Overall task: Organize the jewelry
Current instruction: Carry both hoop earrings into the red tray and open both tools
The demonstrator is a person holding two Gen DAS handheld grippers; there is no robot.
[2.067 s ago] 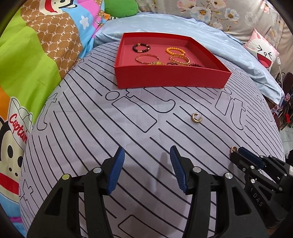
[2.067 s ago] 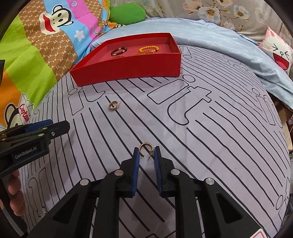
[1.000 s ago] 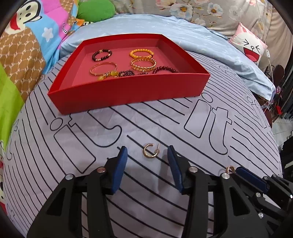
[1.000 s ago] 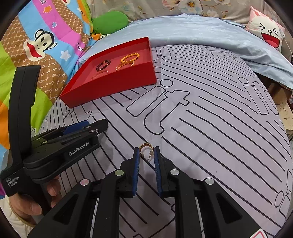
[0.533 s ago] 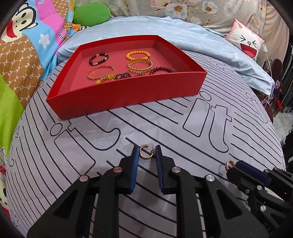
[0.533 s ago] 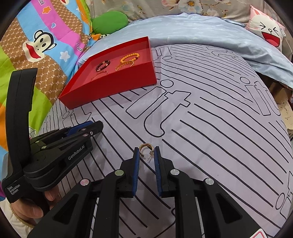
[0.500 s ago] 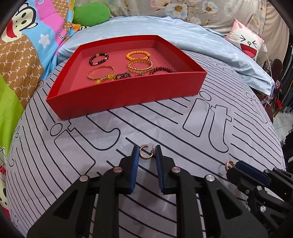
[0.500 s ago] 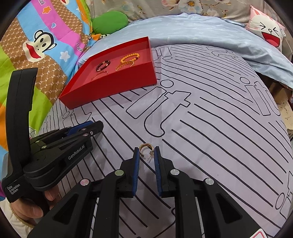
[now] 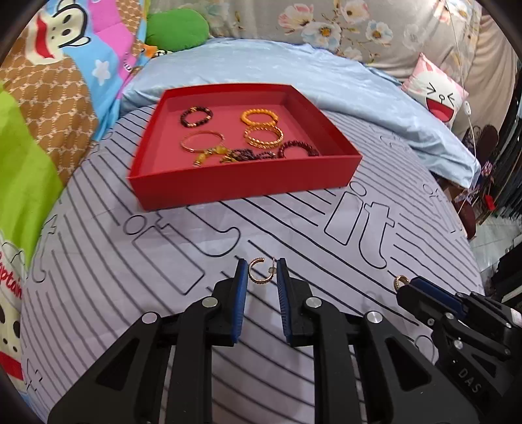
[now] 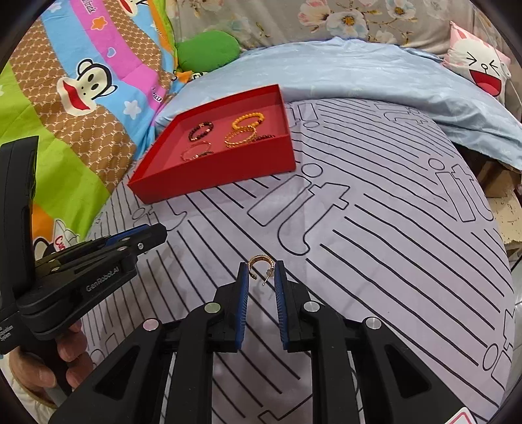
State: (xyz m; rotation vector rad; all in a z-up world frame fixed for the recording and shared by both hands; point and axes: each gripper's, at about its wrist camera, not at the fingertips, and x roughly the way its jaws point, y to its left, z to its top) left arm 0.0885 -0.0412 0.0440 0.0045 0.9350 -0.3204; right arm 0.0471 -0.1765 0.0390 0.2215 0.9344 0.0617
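Note:
My left gripper (image 9: 261,272) is shut on a small gold hoop earring (image 9: 257,270), held just above the striped bedspread. My right gripper (image 10: 260,272) is shut on a second gold hoop earring (image 10: 259,262), which also shows at the right gripper's tip (image 9: 400,282) in the left wrist view. A red tray (image 9: 241,182) lies farther back on the bed, with several bracelets (image 9: 263,136) inside. In the right wrist view the tray (image 10: 215,173) is up and to the left, and the left gripper (image 10: 143,236) sits at the left edge, held by a hand (image 10: 65,355).
The lilac bedspread (image 10: 375,228) with black stripes covers the bed. A light blue blanket (image 9: 261,71) lies behind the tray. A cartoon quilt (image 10: 75,98) runs along the left, a green cushion (image 9: 176,29) and a pink face pillow (image 9: 437,94) at the back.
The left gripper closed on the earring that lay between its fingers, then rose with it toward the tray. The right gripper has kept still with its earring.

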